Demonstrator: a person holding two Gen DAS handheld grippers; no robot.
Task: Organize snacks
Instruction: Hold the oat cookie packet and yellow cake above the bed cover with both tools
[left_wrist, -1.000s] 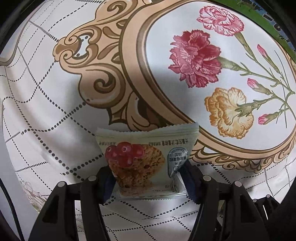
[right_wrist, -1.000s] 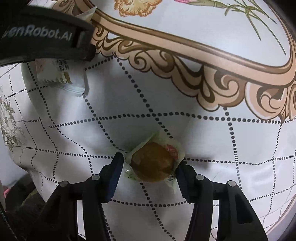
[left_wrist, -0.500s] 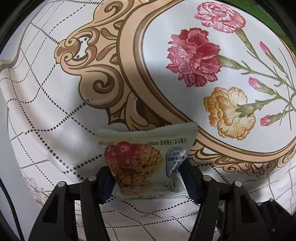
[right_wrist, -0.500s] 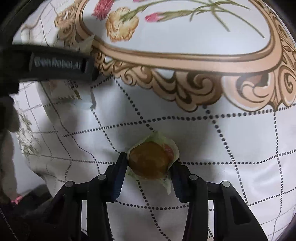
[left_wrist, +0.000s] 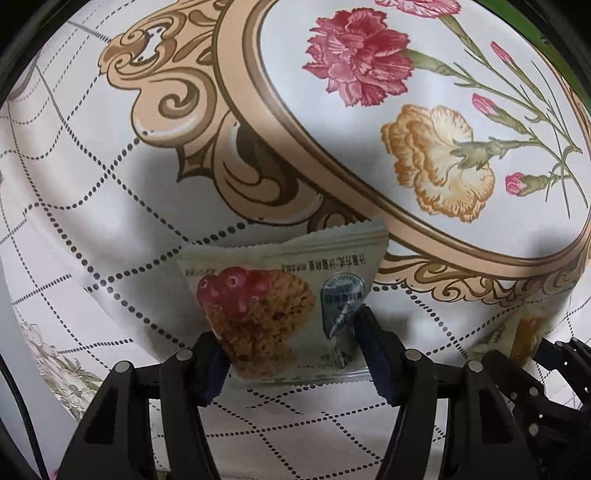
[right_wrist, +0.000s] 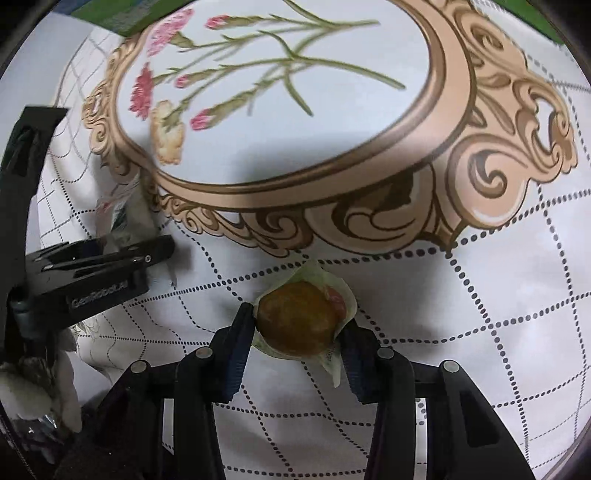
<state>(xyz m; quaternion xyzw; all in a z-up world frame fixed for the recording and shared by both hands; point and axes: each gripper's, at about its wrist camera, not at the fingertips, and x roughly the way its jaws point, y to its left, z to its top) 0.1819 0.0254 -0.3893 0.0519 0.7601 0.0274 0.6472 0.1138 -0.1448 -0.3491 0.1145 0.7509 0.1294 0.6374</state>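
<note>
My left gripper (left_wrist: 290, 343) is shut on a flat oat-bar packet (left_wrist: 280, 306), pale with a picture of red berries, held above the tablecloth (left_wrist: 92, 184). My right gripper (right_wrist: 297, 332) is shut on a small round brown pastry in a clear wrapper (right_wrist: 299, 321), lifted off the cloth. In the right wrist view the left gripper (right_wrist: 92, 269) shows at the left with its packet (right_wrist: 118, 210) edge-on. In the left wrist view, part of the right gripper and its wrapped pastry (left_wrist: 524, 332) peeks in at the lower right.
The tablecloth is white with a dotted diamond grid and a large gold-framed oval of carnations (right_wrist: 277, 92). A green object (right_wrist: 110, 14) lies at the far edge. At the lower left of the right wrist view the cloth's edge drops off beside a pale fuzzy sleeve (right_wrist: 33, 391).
The right gripper closed tighter on the wrapped pastry and lifted it, swinging so the oval frame came into fuller view. The left gripper drifted slightly, still holding its packet.
</note>
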